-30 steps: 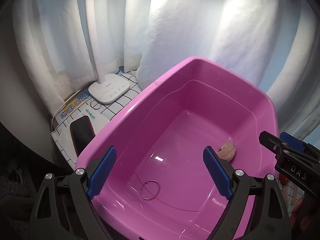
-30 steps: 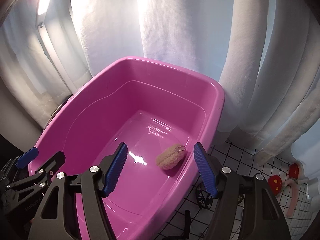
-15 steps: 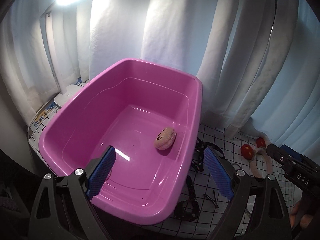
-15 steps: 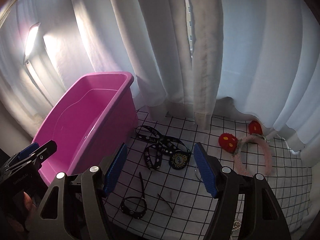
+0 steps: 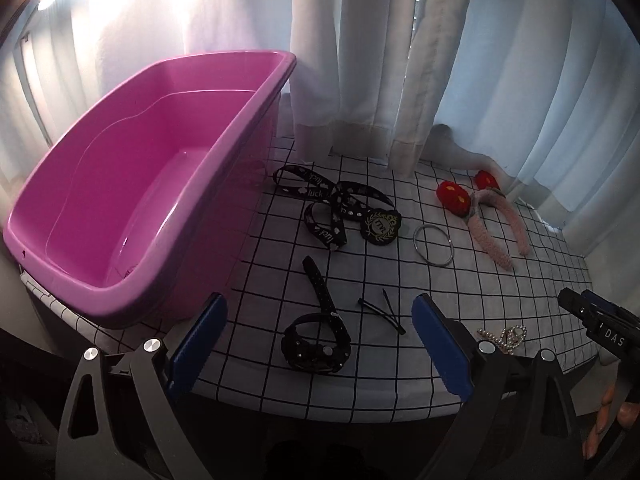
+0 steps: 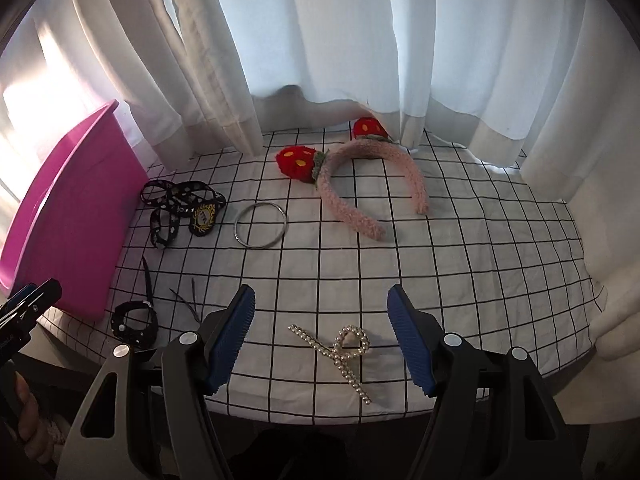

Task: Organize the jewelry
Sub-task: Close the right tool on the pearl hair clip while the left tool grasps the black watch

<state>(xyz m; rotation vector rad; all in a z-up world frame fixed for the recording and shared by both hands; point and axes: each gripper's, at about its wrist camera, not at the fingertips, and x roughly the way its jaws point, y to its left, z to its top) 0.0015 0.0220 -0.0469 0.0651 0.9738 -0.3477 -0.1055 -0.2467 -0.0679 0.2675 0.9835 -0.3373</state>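
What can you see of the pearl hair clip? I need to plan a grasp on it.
The pearl clip is a slim pale bar lined with small pearl beads, crossed by a beaded loop at its middle. It lies flat on the checked cloth near the front table edge, angled, touching nothing else. The open right gripper hovers with the clip between its fingers. In the left view only part shows.

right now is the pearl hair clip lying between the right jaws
Yes, the pearl hair clip lies flat on the checked cloth between the right gripper's open, empty jaws.

Dim backlit fisheye frames, glare through curtains (image 5: 120, 20), dark curved corners
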